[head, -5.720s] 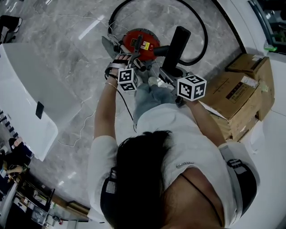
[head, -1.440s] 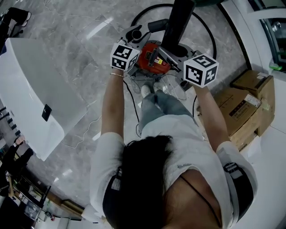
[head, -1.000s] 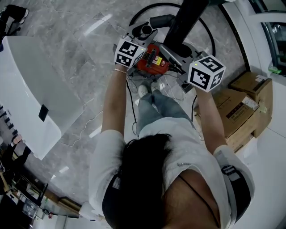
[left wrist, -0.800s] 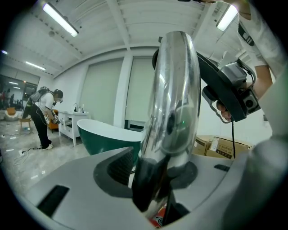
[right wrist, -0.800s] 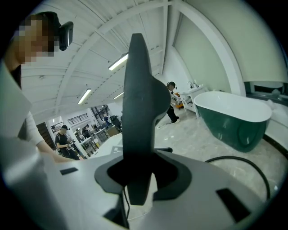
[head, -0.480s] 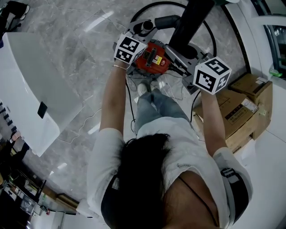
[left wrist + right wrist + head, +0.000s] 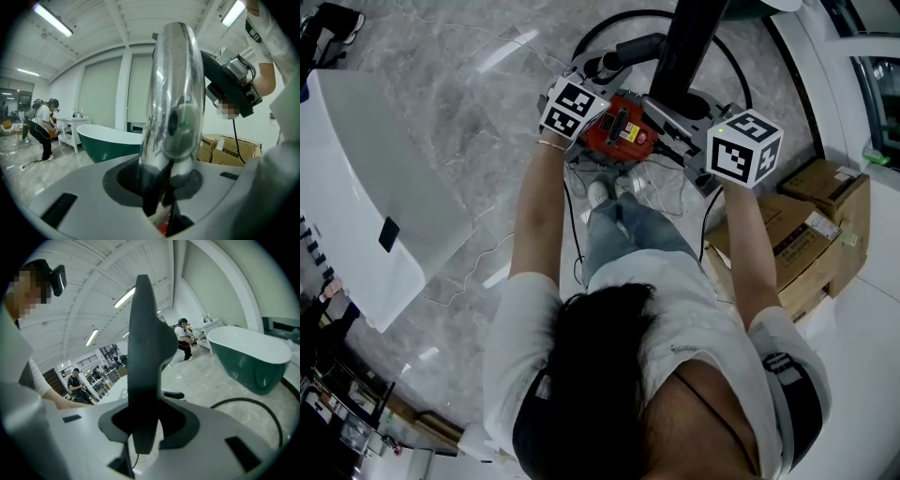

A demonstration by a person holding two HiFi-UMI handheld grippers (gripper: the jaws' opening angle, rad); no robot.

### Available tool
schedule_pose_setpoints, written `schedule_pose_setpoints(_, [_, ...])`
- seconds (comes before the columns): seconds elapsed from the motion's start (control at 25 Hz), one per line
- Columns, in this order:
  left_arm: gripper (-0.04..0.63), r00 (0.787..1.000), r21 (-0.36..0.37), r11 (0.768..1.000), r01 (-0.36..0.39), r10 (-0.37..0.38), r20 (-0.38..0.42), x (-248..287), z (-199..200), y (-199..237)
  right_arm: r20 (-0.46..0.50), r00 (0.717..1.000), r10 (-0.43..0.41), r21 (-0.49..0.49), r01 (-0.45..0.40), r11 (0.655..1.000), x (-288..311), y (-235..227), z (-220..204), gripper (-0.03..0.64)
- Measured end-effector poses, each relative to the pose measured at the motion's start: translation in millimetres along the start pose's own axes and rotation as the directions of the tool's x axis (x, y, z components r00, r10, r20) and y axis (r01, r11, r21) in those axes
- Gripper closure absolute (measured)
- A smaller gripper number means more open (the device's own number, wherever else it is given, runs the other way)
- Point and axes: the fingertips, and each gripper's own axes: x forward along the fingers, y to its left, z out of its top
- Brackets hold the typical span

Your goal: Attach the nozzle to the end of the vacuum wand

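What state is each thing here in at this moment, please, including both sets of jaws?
Left gripper: jaws have just been closing, now shut on the wand.
Right gripper: jaws shut on the nozzle.
Wand: held upright, no nozzle on it.
Nozzle: held, apart from the wand, not yet attached.
Vacuum: resting on the floor.
Hose: looped on the floor.
Boxes: closed.
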Motion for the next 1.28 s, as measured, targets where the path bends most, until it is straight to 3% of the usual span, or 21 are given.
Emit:
schedule_pose_setpoints(0.56, [0.500, 0.998, 0.024, 0.998, 0.052, -0.051, -0.043, 11.9, 6.8, 6.3, -0.085, 0.996, -0.007, -0.137, -0.005, 0.991, 1.5, -4.8, 15.7, 0.497])
schedule_pose_setpoints(0.88, [0.503, 0.997, 0.039, 0.997, 0.064, -0.062, -0.055, 16.2, 5.2, 0.1, -0.132, 0.983, -0.127, -0.333, 0.077, 0.940, -4.4, -4.0, 18.7, 0.497])
schedule_pose_setpoints(1.08, [0.503, 0.996, 0.041, 0.997, 0.064, -0.062, -0.063, 22.6, 5.6, -2.0, -0.134, 0.979, -0.155, -0.363, 0.097, 0.927, -9.0, -6.8, 20.3, 0.497])
schedule_pose_setpoints(1.28, [0.506, 0.995, 0.053, 0.996, 0.071, -0.067, -0.079, 26.6, 4.9, -2.4, -0.140, 0.968, -0.208, -0.441, 0.127, 0.889, -11.2, -9.8, 22.9, 0.497])
